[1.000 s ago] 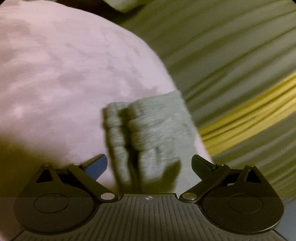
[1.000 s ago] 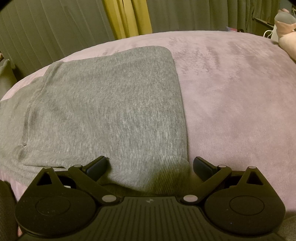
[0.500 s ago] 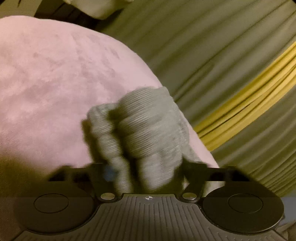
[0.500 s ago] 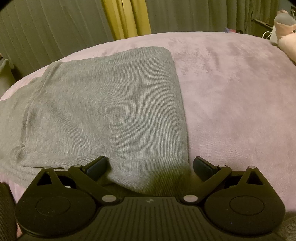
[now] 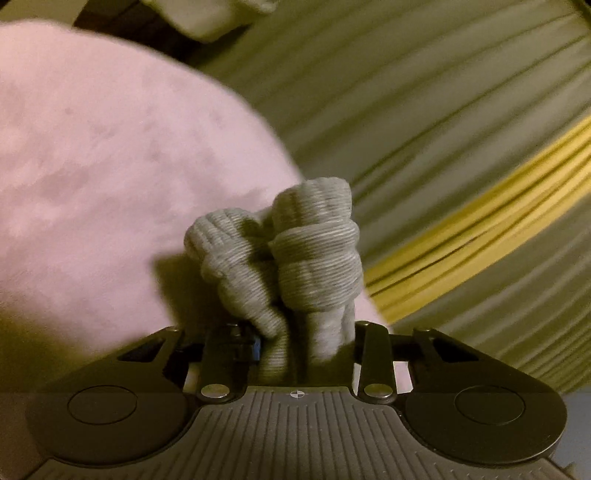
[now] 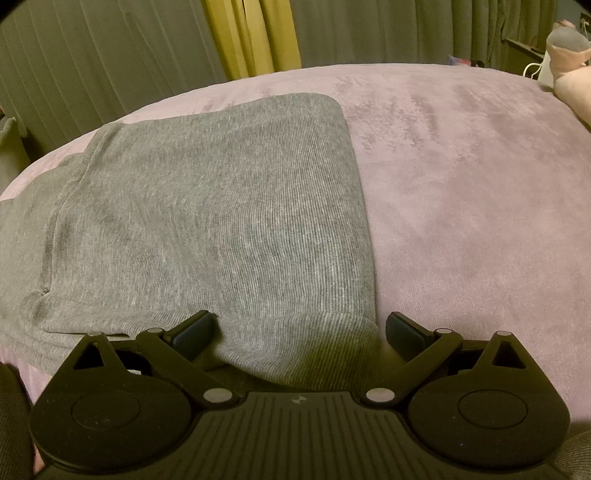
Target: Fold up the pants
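- Pink plush bedcover point(image 6: 461, 192) fills most of the right wrist view; grey-green pleated curtains point(image 6: 92, 66) hang behind it, with a yellow curtain panel point(image 6: 255, 33) at upper centre.
- Right gripper point(image 6: 300, 328), bottom centre of its view: jaws spread wide, nothing clamped. Near corner of the pants lies between the two fingers.
- Left finger point(image 6: 194, 329) sits over the grey cloth; whether it touches cannot be told. Right finger point(image 6: 404, 329) sits just past the pants' right edge, over the pink cover.
- Grey ribbed pants point(image 6: 221, 221) lie flat in folded layers across the centre and left of that view; straight edge on the right side, rounded corner at upper centre, layered edges stepping out at lower left.
- Pink soft toy point(image 6: 567, 70) at the far upper right edge, on the cover; details too small to read.
- Left gripper point(image 5: 306, 339), bottom centre of the left wrist view: jaws drawn in narrow, clamped on a bunched wad of the pants point(image 5: 291, 266).
- Wad rises from between the fingers in rolled, ribbed lumps at centre frame.
- Bedcover point(image 5: 110, 184) occupies the left half of that view; pleated curtains point(image 5: 443, 110) the right, with the yellow panel point(image 5: 480, 225) running diagonally. View is slightly blurred.
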Demonstrator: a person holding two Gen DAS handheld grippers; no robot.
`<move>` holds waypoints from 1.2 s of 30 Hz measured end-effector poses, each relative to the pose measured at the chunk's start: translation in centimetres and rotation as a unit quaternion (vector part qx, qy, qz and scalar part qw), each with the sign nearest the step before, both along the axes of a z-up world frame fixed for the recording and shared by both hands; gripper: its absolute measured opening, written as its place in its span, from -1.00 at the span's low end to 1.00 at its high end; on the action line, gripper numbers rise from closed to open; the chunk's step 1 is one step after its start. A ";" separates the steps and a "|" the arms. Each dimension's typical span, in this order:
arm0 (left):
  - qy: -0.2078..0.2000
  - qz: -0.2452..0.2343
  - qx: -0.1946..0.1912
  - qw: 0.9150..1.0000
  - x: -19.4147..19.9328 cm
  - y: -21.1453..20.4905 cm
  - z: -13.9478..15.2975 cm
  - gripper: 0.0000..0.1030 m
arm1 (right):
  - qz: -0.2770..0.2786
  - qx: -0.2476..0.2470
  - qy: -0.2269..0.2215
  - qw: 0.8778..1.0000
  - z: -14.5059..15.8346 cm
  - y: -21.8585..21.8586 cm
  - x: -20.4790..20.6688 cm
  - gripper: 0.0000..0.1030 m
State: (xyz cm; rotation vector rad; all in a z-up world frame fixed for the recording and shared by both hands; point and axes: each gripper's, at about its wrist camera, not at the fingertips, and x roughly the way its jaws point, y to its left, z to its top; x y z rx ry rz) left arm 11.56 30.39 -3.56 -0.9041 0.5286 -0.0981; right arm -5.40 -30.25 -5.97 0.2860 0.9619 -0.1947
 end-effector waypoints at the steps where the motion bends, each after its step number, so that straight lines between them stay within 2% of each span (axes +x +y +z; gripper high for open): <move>1: -0.009 -0.003 0.015 1.000 -0.2 -0.7 1.2 -0.30 | -0.001 0.000 0.000 1.000 0.0 0.0 0.0 0.93; 5: -0.073 -0.034 0.092 0.993 -1.7 -5.4 7.2 -0.30 | -0.006 0.012 0.001 1.000 0.1 -0.3 0.1 0.92; 7: -0.113 -0.064 0.118 0.984 -3.1 -9.1 10.4 -0.30 | -0.012 0.022 -0.003 1.000 0.3 -0.6 0.0 0.92; 9: -0.152 -0.104 0.150 0.971 -4.3 -13.6 13.1 -0.29 | -0.028 0.030 -0.011 0.999 0.6 -1.1 -0.3 0.92; 11: -0.186 -0.155 0.172 0.955 -5.7 -18.4 14.9 -0.29 | -0.055 0.035 -0.026 0.998 1.1 -1.9 -0.8 0.92; 14: -0.201 -0.238 0.207 0.927 -7.2 -26.2 15.2 -0.23 | -0.093 0.071 -0.050 0.992 1.7 -3.6 -1.8 0.92; 15: -0.200 -0.269 0.224 0.915 -7.6 -29.0 14.5 -0.16 | -0.105 0.080 -0.057 0.990 1.9 -4.0 -2.1 0.92; 16: -0.191 -0.299 0.234 0.905 -8.0 -31.4 13.5 0.01 | -0.115 0.087 -0.064 0.987 2.1 -4.4 -2.4 0.92; 17: -0.174 -0.333 0.244 0.894 -8.3 -33.8 12.2 0.13 | -0.121 0.094 -0.070 0.986 2.2 -4.7 -2.6 0.92; 18: -0.147 -0.370 0.256 0.881 -8.7 -36.2 10.6 0.36 | -0.126 0.100 -0.072 0.984 2.2 -4.9 -2.8 0.92; 19: -0.116 -0.408 0.269 0.865 -8.9 -38.1 9.0 0.45 | -0.129 0.105 -0.071 0.984 2.2 -5.1 -2.8 0.92; 21: -0.052 -0.452 0.299 0.839 -8.7 -40.1 6.5 0.45 | -0.124 0.112 -0.066 0.984 2.3 -5.1 -2.7 0.92; 23: -0.008 -0.469 0.297 0.832 -8.7 -39.1 5.0 0.49 | -0.114 0.117 -0.067 0.984 2.5 -5.2 -2.8 0.92; 24: 0.004 -0.469 0.285 0.836 -9.0 -37.8 4.6 0.53 | -0.107 0.123 -0.071 0.984 2.6 -5.2 -3.0 0.92; 26: 0.021 -0.447 0.246 0.860 -8.5 -34.2 4.8 0.61 | -0.100 0.141 -0.070 0.983 2.6 -5.4 -2.9 0.92; 27: 0.024 -0.425 0.218 0.878 -8.6 -31.7 5.1 0.83 | -0.099 0.149 -0.068 0.982 2.8 -5.4 -3.0 0.92; 28: 0.028 -0.393 0.199 0.897 -8.3 -29.4 5.3 0.97 | -0.095 0.156 -0.068 0.981 2.9 -5.5 -2.9 0.92; 30: 0.042 -0.316 0.172 0.932 -8.3 -25.8 5.5 0.97 | -0.082 0.161 -0.068 0.981 3.5 -5.3 -2.5 0.92; 31: 0.053 -0.279 0.160 0.945 -8.3 -24.2 5.2 0.97 | -0.076 0.162 -0.071 0.981 3.9 -5.2 -2.2 0.92; 33: 0.083 -0.194 0.137 0.968 -8.4 -21.5 3.7 0.97 | -0.067 0.172 -0.075 0.980 4.4 -4.9 -1.4 0.92; 34: 0.098 -0.155 0.123 0.975 -7.8 -20.1 3.1 0.97 | -0.063 0.180 -0.077 0.979 4.7 -4.8 -1.0 0.92; 36: 0.129 -0.102 0.088 0.983 -7.6 -17.8 1.6 0.97 | -0.057 0.197 -0.074 0.976 4.9 -4.7 0.3 0.91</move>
